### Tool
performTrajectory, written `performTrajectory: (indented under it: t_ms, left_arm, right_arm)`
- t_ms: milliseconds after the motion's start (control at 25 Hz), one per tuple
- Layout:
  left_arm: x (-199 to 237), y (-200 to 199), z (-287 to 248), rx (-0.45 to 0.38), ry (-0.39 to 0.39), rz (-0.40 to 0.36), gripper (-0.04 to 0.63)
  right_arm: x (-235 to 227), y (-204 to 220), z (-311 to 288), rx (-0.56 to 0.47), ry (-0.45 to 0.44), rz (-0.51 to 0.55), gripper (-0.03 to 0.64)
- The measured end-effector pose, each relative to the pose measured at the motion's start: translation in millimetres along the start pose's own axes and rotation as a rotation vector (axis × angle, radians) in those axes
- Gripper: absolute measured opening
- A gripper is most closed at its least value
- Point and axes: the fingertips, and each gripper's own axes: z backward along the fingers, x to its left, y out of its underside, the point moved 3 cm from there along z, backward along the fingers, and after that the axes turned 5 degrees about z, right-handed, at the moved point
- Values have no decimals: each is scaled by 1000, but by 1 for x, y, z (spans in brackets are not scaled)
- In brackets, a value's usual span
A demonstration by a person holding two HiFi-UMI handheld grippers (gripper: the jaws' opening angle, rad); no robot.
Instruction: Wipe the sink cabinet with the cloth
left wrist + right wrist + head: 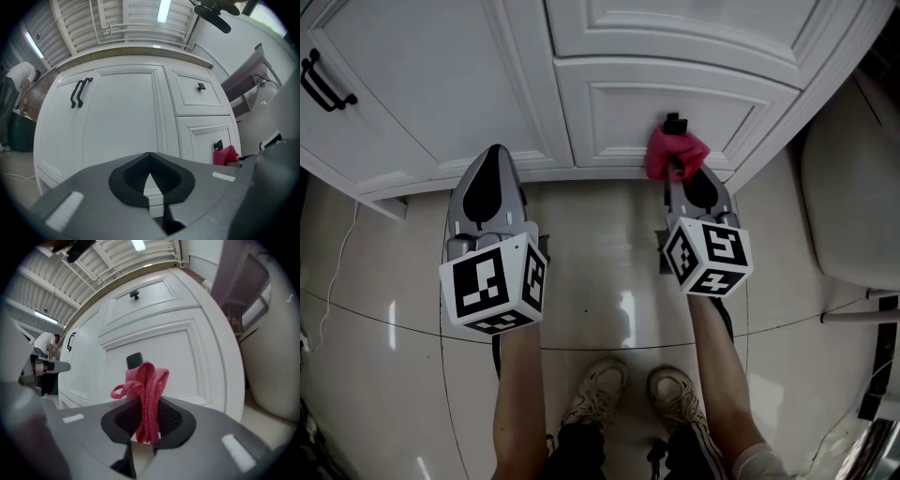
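While the right gripper point(146, 425) clamps cloth point(145, 380) beside the knob point(134, 360), panel point(112, 365) spreads leftward.

Head view steeply down, tool views face sink cabinet point(441, 84)

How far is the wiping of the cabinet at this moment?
Done: the right gripper is shut on the cloth. In hand: the cloth is at the lower drawer, beside its knob; contact is unclear. To do: the door and upper drawer.
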Motion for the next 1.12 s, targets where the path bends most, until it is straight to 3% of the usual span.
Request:
performTrajectory:
  t_ms: [200, 400, 640, 760, 920, 1120]
  left_arm:
    - [2, 3, -1, 7, -18, -4, 15]
    - [-7, 4, -4, 6, -3, -17, 15]
    - [-34, -7, -15, -16, 76, -25, 15]
    - [-64, -53, -16, -63, 157, -32, 15]
    - [-121, -151, 5, -123, 266, -54, 15]
    - [-166, -266, 36, -125, 259, -34, 15]
  right_arm:
    - [-85, 1, 26, -7, 178, -5, 63]
    - [-113, 6, 35, 18, 211, 73, 63]
    - [-129, -3, 52, 19, 274, 27, 61]
    - [-106, -42, 67, -15, 239, -14, 61]
    - [-57, -136, 92, -45, 154, -11, 61]
    - [-13, -269, 132, -79, 115, -85, 61]
